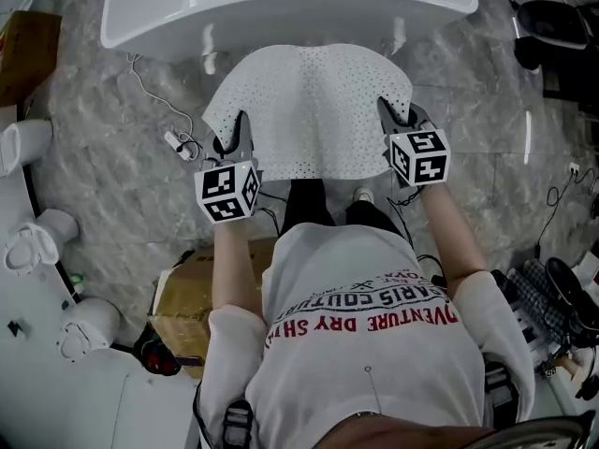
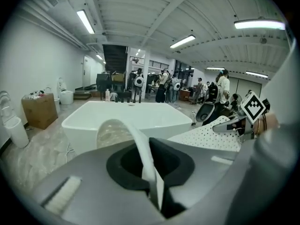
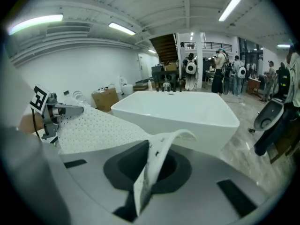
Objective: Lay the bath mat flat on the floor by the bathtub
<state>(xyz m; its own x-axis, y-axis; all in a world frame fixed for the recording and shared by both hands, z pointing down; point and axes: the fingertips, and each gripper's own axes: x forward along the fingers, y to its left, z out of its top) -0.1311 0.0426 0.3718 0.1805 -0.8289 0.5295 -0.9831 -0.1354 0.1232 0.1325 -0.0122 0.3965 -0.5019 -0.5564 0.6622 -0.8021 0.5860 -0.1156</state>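
A white bath mat (image 1: 312,110) dotted with small holes hangs spread between my two grippers, in front of the white bathtub (image 1: 281,7) at the top of the head view. My left gripper (image 1: 234,138) is shut on the mat's near left corner, and a strip of the mat's edge (image 2: 146,158) runs up between its jaws. My right gripper (image 1: 395,120) is shut on the near right corner, where the mat's edge (image 3: 152,170) curls out of its jaws. The mat's far edge droops toward the tub. The dotted mat (image 3: 93,128) stretches to the left gripper (image 3: 49,111).
Grey marbled floor (image 1: 112,129) lies around the tub, with a white cable and plug (image 1: 178,141) to the left. A cardboard box (image 1: 187,297) sits behind my left side. White toilets (image 1: 37,241) line the left edge. Dark bags and cables (image 1: 552,26) sit at right.
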